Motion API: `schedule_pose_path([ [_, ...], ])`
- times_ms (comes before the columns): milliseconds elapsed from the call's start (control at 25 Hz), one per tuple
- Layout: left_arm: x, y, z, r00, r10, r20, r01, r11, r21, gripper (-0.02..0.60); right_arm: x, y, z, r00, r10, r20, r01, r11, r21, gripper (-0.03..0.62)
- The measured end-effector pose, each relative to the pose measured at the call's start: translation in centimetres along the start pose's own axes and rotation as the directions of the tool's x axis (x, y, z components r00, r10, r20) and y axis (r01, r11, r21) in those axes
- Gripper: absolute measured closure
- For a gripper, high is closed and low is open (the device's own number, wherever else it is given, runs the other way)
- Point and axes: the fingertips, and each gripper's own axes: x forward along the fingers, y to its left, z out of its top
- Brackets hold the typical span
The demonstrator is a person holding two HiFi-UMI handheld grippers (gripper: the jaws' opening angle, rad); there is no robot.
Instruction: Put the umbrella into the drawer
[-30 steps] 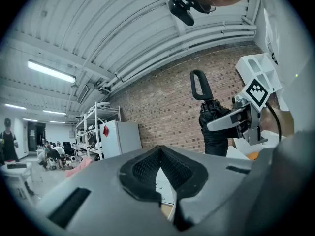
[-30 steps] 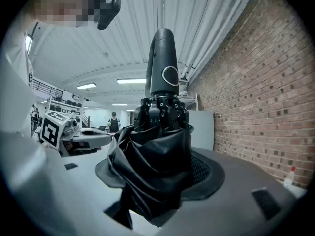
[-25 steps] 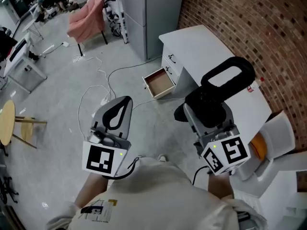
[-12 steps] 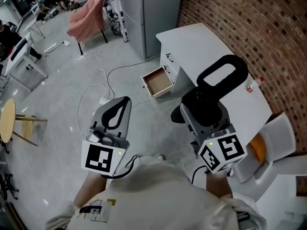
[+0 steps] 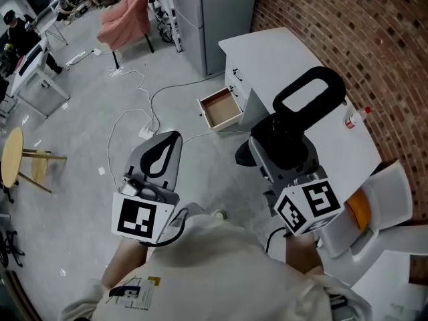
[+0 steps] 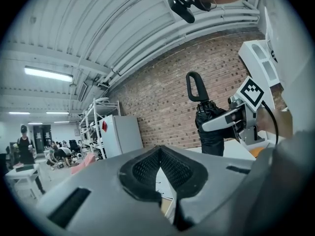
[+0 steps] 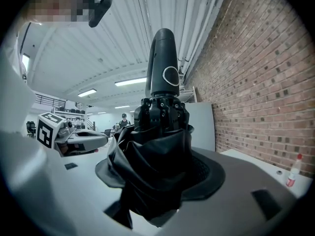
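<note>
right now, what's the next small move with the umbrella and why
Probably carry the right hand-held gripper forward and down toward the open drawer. Its jaws are shut on the folded umbrella, which stands upright with its handle on top. The drawer is pulled out low at the front of the white desk, looks empty, and lies well ahead of the umbrella.

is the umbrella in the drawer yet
No, the right tongs grip the umbrella, and the open drawer is empty.
</note>
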Motion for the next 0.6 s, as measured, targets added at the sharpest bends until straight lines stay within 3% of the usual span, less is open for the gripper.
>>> schedule_pose_path([
  [600,2.3,1.6,-2.4,1.0,0.03,0.007,-0.03,1.0,-0.001,0.574,4.3,-1.7,-2.3,1.0,0.021,-0.019,-0.02,1.0,0.019,0.322],
])
